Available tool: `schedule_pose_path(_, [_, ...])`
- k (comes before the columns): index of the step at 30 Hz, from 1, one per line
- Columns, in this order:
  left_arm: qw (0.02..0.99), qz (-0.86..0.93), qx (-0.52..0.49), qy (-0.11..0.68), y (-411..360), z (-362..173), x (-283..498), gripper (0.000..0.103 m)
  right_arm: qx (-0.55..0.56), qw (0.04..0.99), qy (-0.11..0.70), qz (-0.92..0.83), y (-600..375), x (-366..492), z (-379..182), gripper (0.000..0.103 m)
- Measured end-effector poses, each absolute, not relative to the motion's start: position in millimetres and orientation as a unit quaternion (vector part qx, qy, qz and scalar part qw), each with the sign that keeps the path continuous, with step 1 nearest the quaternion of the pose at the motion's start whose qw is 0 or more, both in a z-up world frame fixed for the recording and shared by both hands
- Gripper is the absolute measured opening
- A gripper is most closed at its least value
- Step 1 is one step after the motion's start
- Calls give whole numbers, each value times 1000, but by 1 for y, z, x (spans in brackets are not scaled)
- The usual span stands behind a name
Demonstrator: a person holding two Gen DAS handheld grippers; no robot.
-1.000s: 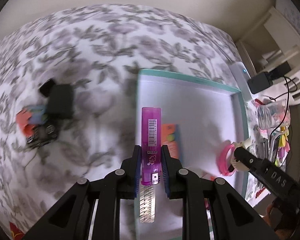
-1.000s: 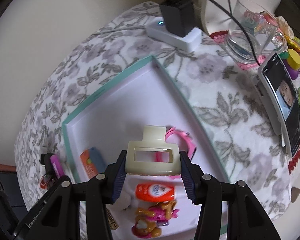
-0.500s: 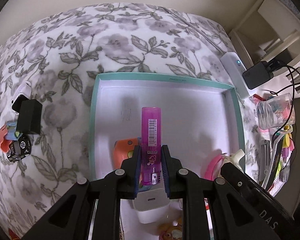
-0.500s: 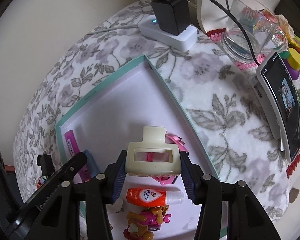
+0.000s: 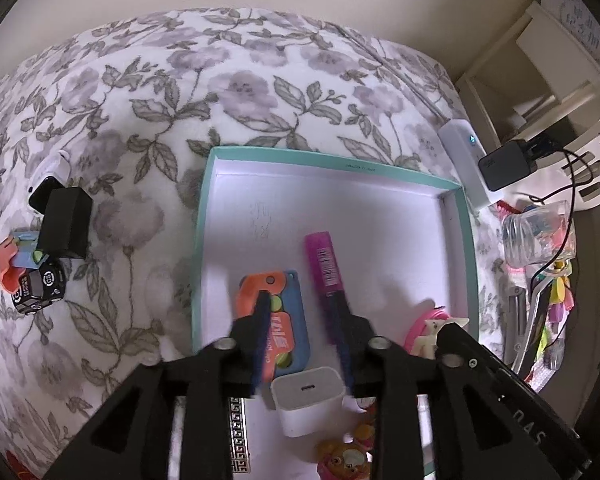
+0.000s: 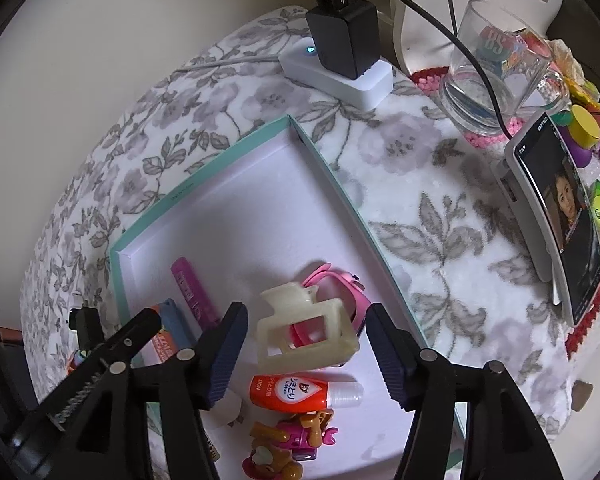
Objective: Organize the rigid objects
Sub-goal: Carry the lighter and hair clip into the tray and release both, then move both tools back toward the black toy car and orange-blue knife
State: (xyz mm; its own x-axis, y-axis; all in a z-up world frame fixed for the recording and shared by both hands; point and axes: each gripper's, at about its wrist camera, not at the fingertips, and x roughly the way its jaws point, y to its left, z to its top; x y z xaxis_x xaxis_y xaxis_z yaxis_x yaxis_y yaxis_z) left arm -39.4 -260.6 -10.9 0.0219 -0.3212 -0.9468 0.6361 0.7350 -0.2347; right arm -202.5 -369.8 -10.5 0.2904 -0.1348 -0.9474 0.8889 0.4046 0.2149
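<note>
Floral blanket (image 5: 260, 92) under everything. Teal-rimmed tray (image 5: 332, 165) on blanket, white floor.

Left gripper (image 5: 302, 344) over tray, jaws spread wide, nothing held. Right gripper (image 6: 306, 344) likewise wide apart, empty.

Cream hair clip (image 6: 306, 330) lies between right fingers, touching neither, resting on pink band (image 6: 340, 286) by tray's right wall.

Magenta tube (image 5: 326, 268) flat on tray floor, beside orange-blue toy (image 5: 280, 320). White charger cube (image 5: 308, 404) just below.

Outside tray, left: black toy car (image 5: 38, 288).
</note>
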Motion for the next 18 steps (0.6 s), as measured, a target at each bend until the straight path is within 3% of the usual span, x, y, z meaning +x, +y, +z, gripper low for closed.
schedule_pose_path(6, [719, -332, 123, 598, -239, 1, -28, 68, 389, 701, 469, -371, -363, -201, -10, 75])
schedule_pose_path(13, [740, -292, 109, 596, -198, 3, -3, 75, 361, 715, 471, -368, -348, -194, -9, 87])
schedule_pose_path(15, [744, -283, 108, 595, -187, 2, 3, 82, 356, 718, 472, -367, -345, -192, -9, 90])
schedule_pose_path(18, [749, -273, 102, 595, -169, 1, 9, 83, 344, 724, 474, -365, -339, -188, -8, 91])
